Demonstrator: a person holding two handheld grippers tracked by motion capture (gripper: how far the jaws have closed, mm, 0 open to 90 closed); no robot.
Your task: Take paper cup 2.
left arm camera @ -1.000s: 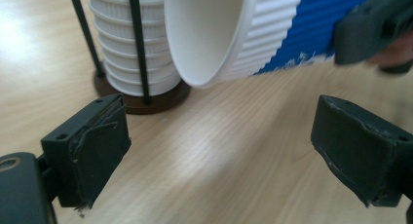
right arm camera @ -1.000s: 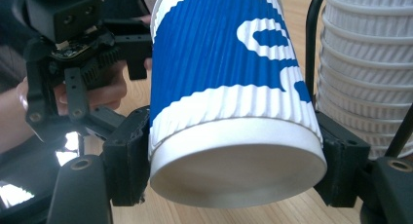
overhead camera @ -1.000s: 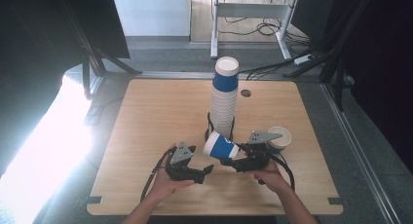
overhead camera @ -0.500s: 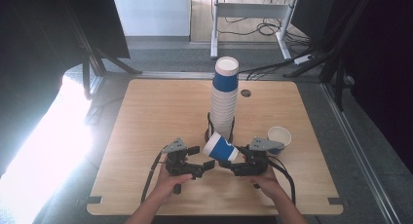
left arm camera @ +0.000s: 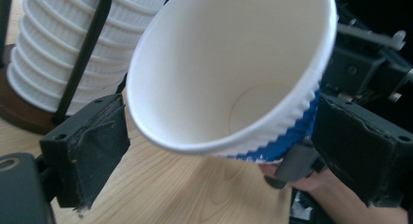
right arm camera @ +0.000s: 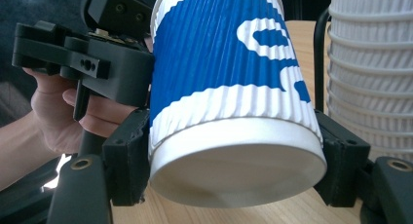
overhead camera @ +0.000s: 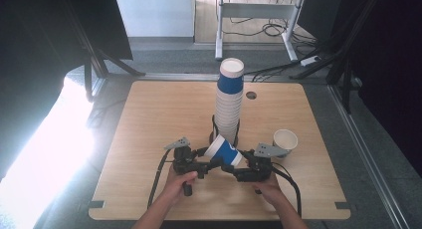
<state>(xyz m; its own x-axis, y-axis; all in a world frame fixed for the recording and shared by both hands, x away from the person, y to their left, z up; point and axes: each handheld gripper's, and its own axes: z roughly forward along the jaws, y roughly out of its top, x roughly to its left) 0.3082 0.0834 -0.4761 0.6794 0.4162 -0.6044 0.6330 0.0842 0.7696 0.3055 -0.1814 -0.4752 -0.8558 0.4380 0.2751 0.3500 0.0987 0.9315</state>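
Observation:
A blue-and-white ribbed paper cup (overhead camera: 224, 150) lies tilted in the air between the two grippers, near the table's front. My right gripper (right arm camera: 234, 160) is shut on its base, one pad on each side. The cup's open mouth (left arm camera: 234, 63) faces my left gripper (left arm camera: 224, 146). Its jaws have just been opening and stand apart on either side of the rim without pressing it. In the high view the left gripper (overhead camera: 211, 164) and the right gripper (overhead camera: 234, 168) meet nose to nose under the cup.
A tall stack of the same cups (overhead camera: 230, 102) stands in a black wire holder (left arm camera: 90, 44) just behind the grippers. One cup (overhead camera: 285, 142) stands upright at the right. The wooden table (overhead camera: 149, 119) has a cable hole (overhead camera: 251, 95) at the back.
Little has shifted: the cup stays lying between the two grippers, and both hands keep about the same place.

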